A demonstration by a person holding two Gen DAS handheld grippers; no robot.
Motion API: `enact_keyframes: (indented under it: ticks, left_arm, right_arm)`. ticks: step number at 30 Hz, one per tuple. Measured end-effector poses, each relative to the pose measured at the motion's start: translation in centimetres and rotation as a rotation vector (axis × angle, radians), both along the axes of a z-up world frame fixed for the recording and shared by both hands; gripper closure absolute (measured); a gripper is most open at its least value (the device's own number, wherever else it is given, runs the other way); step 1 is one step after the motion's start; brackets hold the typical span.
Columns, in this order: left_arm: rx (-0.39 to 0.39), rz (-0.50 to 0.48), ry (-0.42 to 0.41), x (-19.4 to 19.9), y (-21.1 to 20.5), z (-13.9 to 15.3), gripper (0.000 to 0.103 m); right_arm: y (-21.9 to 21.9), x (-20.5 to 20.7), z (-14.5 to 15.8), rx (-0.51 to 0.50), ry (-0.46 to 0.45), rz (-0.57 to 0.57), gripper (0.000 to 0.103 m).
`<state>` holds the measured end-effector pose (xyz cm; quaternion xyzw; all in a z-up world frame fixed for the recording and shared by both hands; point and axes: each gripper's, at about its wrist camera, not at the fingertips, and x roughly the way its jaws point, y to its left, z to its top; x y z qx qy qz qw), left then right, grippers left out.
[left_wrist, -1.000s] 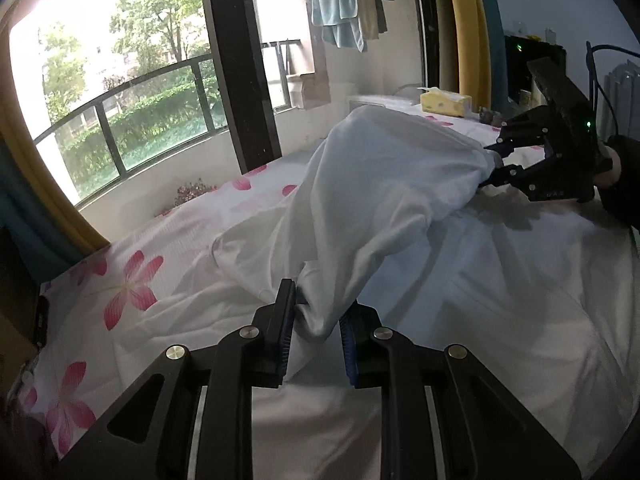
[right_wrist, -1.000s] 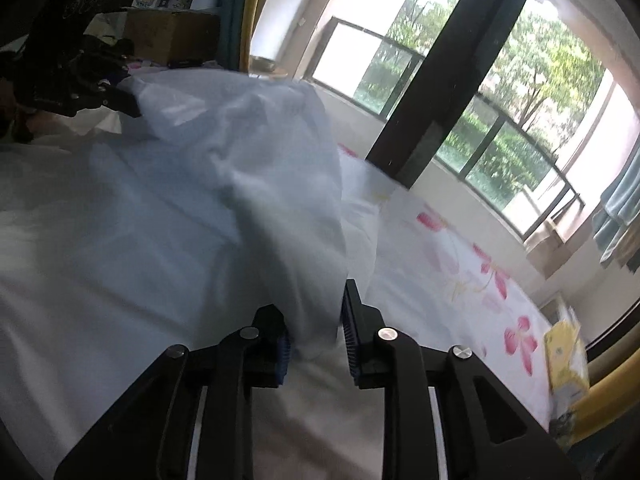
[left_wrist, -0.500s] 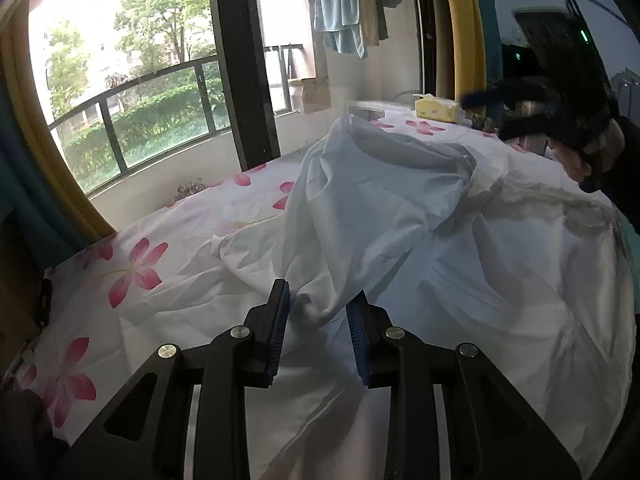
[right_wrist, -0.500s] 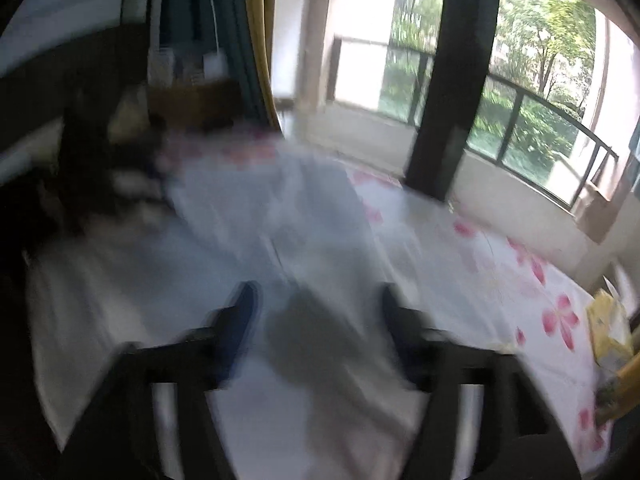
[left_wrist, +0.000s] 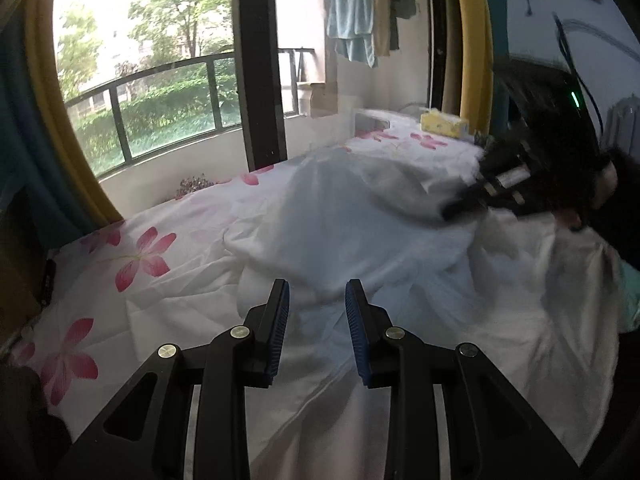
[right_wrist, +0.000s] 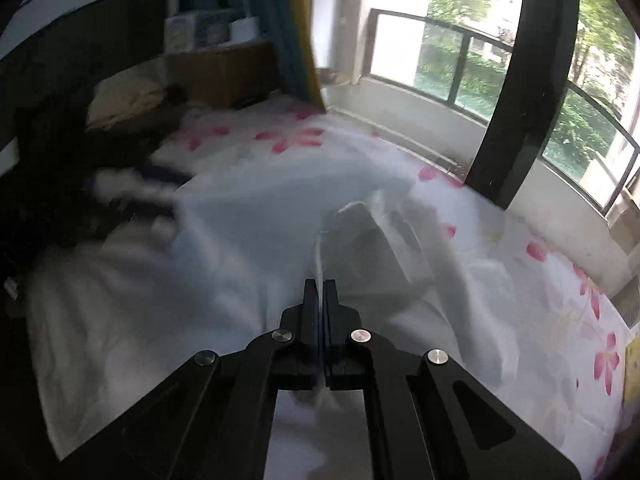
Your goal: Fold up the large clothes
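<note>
at lower centre, right gripper point(right_wrist: 320, 284), just snapped together, pinches large white cloth garment point(right_wrist: 248, 216); left gripper point(left_wrist: 317, 294) spread, garment fold point(left_wrist: 360, 216) lying just beyond its tips.

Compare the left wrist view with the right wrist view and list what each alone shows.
Left wrist only: hanging laundry by the window; the left gripper, fingers apart above the white garment. Right wrist only: a brown box beside the curtain; the right gripper shut, seemingly pinching a fold. Both: the white garment on the flowered sheet.
</note>
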<state>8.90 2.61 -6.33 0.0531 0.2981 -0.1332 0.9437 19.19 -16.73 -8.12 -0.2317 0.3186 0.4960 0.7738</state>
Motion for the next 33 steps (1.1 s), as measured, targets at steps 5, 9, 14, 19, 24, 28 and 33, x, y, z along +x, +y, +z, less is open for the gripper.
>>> enact_keyframes:
  ticks: [5, 9, 14, 19, 24, 28, 33]
  left_arm:
    - [-0.068, 0.021, -0.010, -0.1, 0.5, 0.9, 0.061]
    - [-0.100, 0.032, -0.005, 0.8, 0.2, 1.3, 0.061]
    - [-0.113, 0.017, -0.004, 2.9, -1.3, 1.8, 0.061]
    - [-0.133, -0.010, 0.016, 5.9, -3.3, 2.5, 0.061]
    - [-0.160, 0.011, 0.071, 10.1, -4.7, 2.6, 0.060]
    - [-0.181, 0.030, 0.123, 12.2, -5.2, 1.8, 0.061]
    - [-0.057, -0.046, 0.243, 12.5, -8.0, -1.4, 0.060]
  right_arm:
    - [-2.3, -1.8, -1.8, -0.034, 0.095, -0.004, 0.101]
    - [-3.0, -3.3, -3.2, -0.054, 0.143, 0.010, 0.101]
    - [-3.2, -5.0, -4.5, -0.107, 0.162, 0.054, 0.100]
    - [-4.2, -5.3, -3.2, -0.084, 0.164, 0.058, 0.098]
    - [-5.5, -5.2, -1.2, -0.051, 0.146, 0.060, 0.097]
    - [-7.1, -3.8, 0.4, 0.004, 0.114, -0.005, 0.097]
    - [-9.4, -1.4, 1.5, 0.071, 0.080, -0.130, 0.095]
